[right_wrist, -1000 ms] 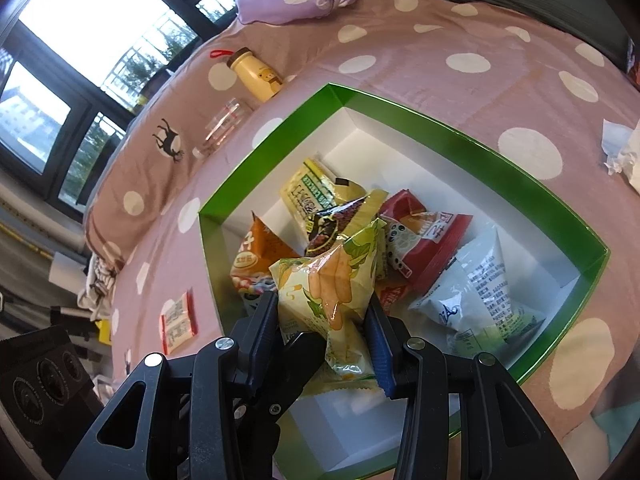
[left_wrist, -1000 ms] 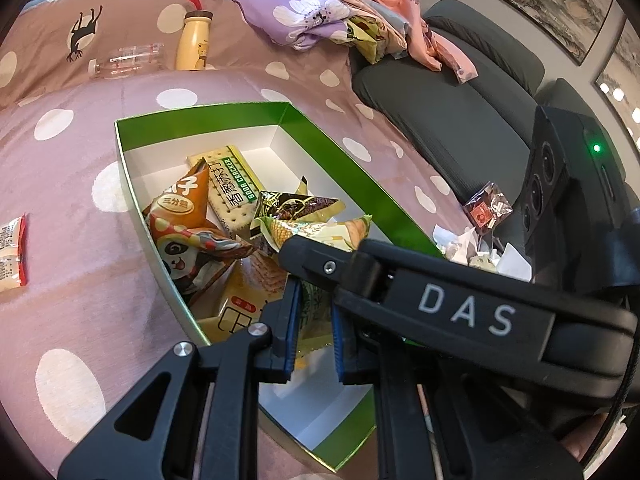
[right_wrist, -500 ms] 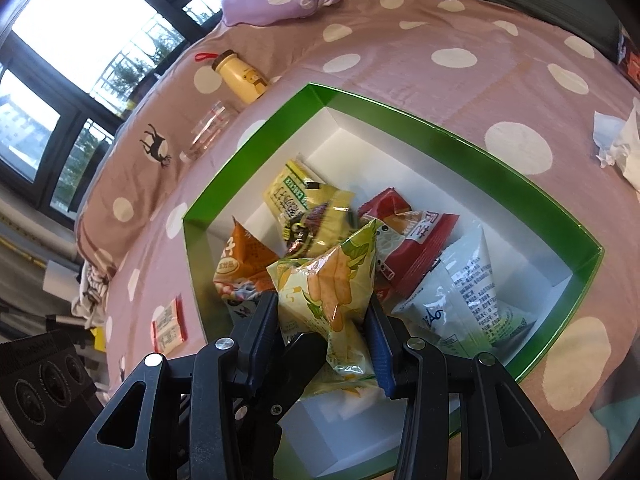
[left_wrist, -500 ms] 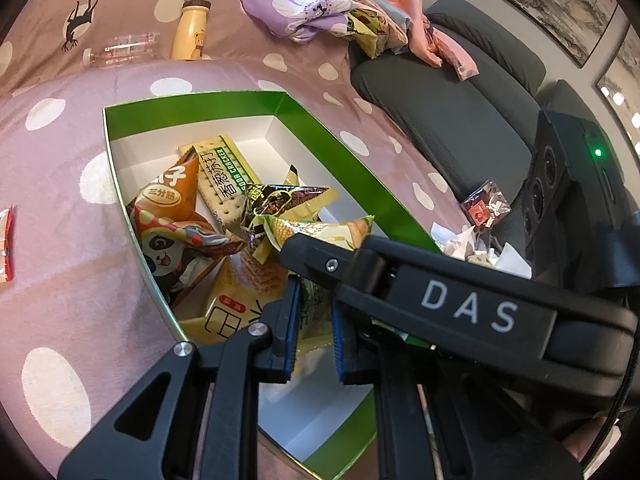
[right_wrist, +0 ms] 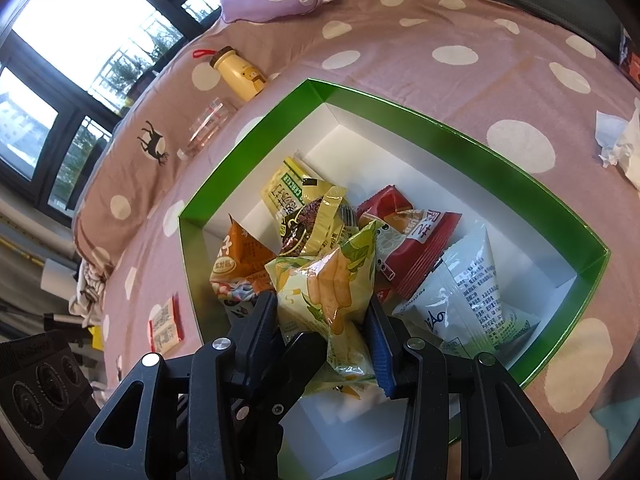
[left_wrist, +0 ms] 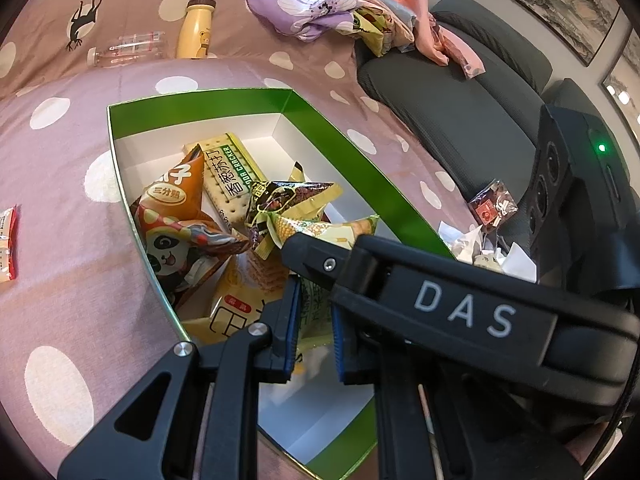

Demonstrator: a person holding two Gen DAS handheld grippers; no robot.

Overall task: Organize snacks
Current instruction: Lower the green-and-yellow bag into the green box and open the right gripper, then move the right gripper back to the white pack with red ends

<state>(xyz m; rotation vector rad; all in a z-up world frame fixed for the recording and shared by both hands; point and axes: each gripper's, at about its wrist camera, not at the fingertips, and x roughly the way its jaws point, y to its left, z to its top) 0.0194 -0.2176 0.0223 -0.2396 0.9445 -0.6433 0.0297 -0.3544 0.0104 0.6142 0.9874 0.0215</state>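
A green box (left_wrist: 200,100) with white inside lies on the dotted pink cover and holds several snack packs. Among them are an orange panda bag (left_wrist: 172,232), a cracker pack (left_wrist: 224,168), a red pack (right_wrist: 420,236) and a white-green bag (right_wrist: 468,292). A yellow-green corn-stick bag (right_wrist: 324,292) hangs over the box's near end. My right gripper (right_wrist: 324,320) is shut on its middle. My left gripper (left_wrist: 315,320) pinches the same bag (left_wrist: 316,308) lower down. Its jaws are opening slightly, and the bag is still between the pads.
A yellow bottle (left_wrist: 196,28) and a clear bottle (left_wrist: 128,50) lie beyond the box. A small red-white packet (right_wrist: 166,324) lies left of it. Crumpled tissue (left_wrist: 488,248) and a dark red packet (left_wrist: 492,208) lie to the right by the grey sofa (left_wrist: 460,112). Clothes (left_wrist: 320,4) are piled behind.
Both views shifted only slightly over the box. The corn-stick bag stays between both grippers, and the snacks in the box lie as before.
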